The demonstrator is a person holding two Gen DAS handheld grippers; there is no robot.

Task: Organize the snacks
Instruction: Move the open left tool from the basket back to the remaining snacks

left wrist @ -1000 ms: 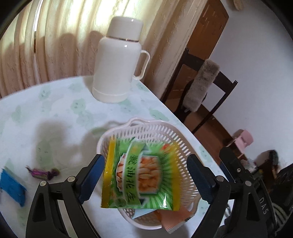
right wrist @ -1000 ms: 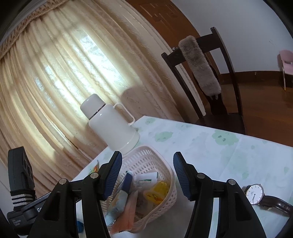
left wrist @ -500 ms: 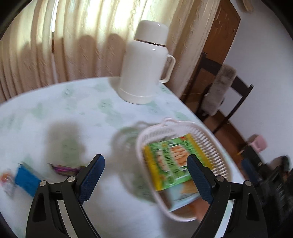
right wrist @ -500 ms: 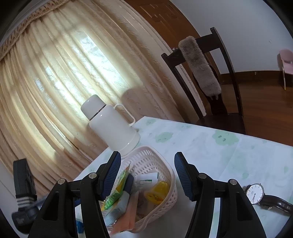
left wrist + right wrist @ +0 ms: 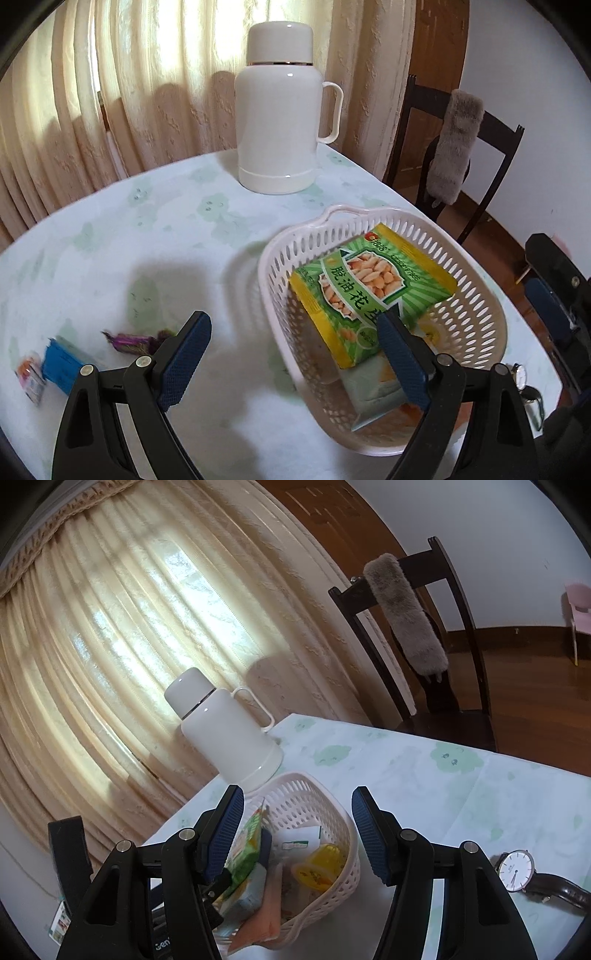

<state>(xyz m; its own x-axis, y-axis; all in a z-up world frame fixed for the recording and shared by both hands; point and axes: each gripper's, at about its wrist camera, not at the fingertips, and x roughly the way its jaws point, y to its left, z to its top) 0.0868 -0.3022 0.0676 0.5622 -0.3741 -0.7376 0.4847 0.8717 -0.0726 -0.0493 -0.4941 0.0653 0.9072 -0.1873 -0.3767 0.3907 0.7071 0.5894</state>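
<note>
A: What's on the table [image 5: 122, 251], from the left?

B: A small packet [image 5: 30, 376], blurred so I can't read it, then a blue packet [image 5: 62, 363] and a purple-wrapped candy [image 5: 135, 339].

A: And the left gripper [image 5: 291, 354]?

B: Its jaws stand wide apart, holding nothing.

A: The peanut bag [image 5: 369, 291]?

B: It lies in the white basket [image 5: 280, 266] on other snacks.

A: The right gripper [image 5: 297, 830]?

B: Also spread, empty, above the basket. A wristwatch [image 5: 517, 871] lies at far right.

Glossy foil peanut packet [image 5: 369, 291], perforated white plastic basket [image 5: 476, 295], smooth glossy flask [image 5: 279, 122], matt printed tablecloth [image 5: 155, 229]
</note>
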